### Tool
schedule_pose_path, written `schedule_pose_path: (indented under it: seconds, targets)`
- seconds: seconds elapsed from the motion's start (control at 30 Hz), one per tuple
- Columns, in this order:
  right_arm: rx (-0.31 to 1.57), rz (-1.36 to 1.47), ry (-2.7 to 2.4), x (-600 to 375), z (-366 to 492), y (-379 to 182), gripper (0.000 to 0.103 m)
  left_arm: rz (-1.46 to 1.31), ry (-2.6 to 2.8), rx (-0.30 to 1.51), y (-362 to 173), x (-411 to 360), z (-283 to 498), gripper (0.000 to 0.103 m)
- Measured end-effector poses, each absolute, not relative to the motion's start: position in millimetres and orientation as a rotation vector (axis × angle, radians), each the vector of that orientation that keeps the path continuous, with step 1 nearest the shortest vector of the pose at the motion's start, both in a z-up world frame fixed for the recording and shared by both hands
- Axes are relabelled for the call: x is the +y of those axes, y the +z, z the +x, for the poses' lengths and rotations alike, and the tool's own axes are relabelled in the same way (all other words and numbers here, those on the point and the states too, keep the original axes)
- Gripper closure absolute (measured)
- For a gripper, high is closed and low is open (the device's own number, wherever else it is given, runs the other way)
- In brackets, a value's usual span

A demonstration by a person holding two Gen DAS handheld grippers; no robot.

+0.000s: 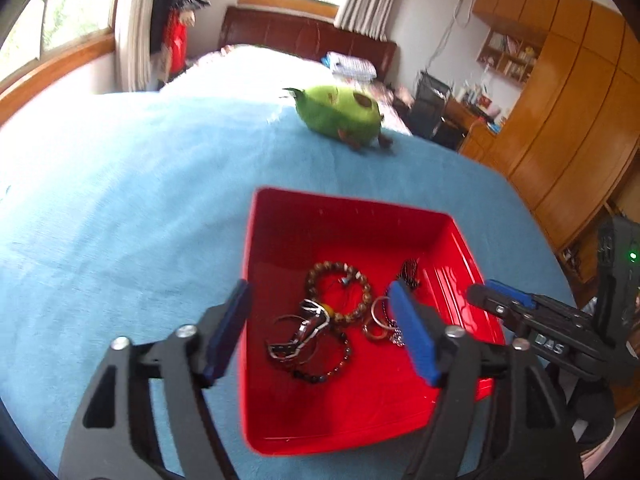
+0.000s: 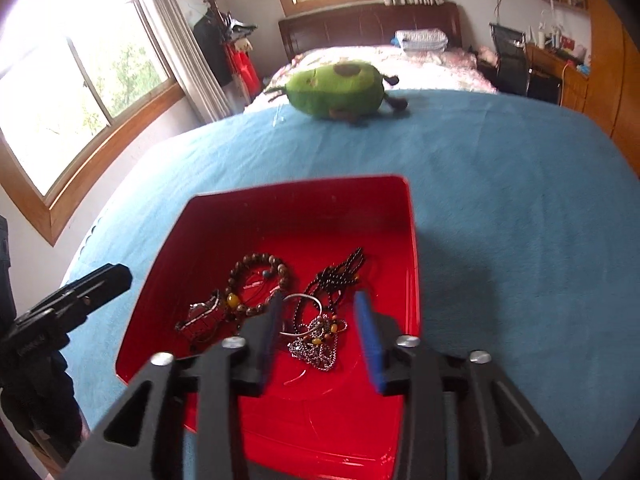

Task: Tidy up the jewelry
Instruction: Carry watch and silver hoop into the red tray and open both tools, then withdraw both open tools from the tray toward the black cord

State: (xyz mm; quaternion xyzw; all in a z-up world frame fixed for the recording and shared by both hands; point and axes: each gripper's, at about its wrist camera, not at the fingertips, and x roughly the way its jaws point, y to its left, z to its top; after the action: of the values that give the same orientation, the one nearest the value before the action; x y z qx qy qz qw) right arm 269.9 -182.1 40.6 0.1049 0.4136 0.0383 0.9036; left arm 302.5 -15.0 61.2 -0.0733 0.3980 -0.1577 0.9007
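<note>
A red plastic tray (image 1: pixel 344 208) sits on the blue blanket and holds several pieces of jewelry. A brown bead bracelet (image 1: pixel 338 293), a silver bangle (image 1: pixel 301 334), a dark bead bracelet (image 1: pixel 328 368) and metal rings (image 1: pixel 378 322) lie in it. My left gripper (image 1: pixel 320 334) is open and empty, hovering over the tray's left part. In the right wrist view the tray (image 2: pixel 304 192) shows the brown bracelet (image 2: pixel 256 284), black beads (image 2: pixel 340 272) and a silver chain pendant (image 2: pixel 316 346). My right gripper (image 2: pixel 320 340) is open and empty over the pendant.
A green avocado plush (image 1: pixel 340 114) lies farther up the blue blanket (image 1: pixel 120 220). Wooden wardrobes (image 1: pixel 560 120) stand at the right, windows at the left. The right gripper's body (image 1: pixel 552 320) shows beside the tray; the left gripper's body (image 2: pixel 60 312) shows at the left.
</note>
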Motion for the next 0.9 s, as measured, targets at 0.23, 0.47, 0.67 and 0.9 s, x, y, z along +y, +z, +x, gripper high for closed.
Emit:
schedule_pose_path:
  seconds: [0.23, 0.47, 0.67, 0.9]
  targets:
    - [0.746, 0.156, -0.003, -178, 232, 75, 0.004, -0.125, -0.269, 0.765, 85, 0, 266, 0.012]
    - [0.796, 0.144, 0.048, -168, 193, 76, 0.004, -0.097, -0.256, 0.774, 81, 13, 224, 0.011]
    - [0.825, 0.185, 0.156, -156, 143, 61, 0.004, -0.092, -0.274, 0.851, 51, 26, 181, 0.011]
    - [0.966, 0.257, 0.237, -146, 115, 22, 0.004, -0.076, -0.277, 0.933, 17, 40, 143, 0.011]
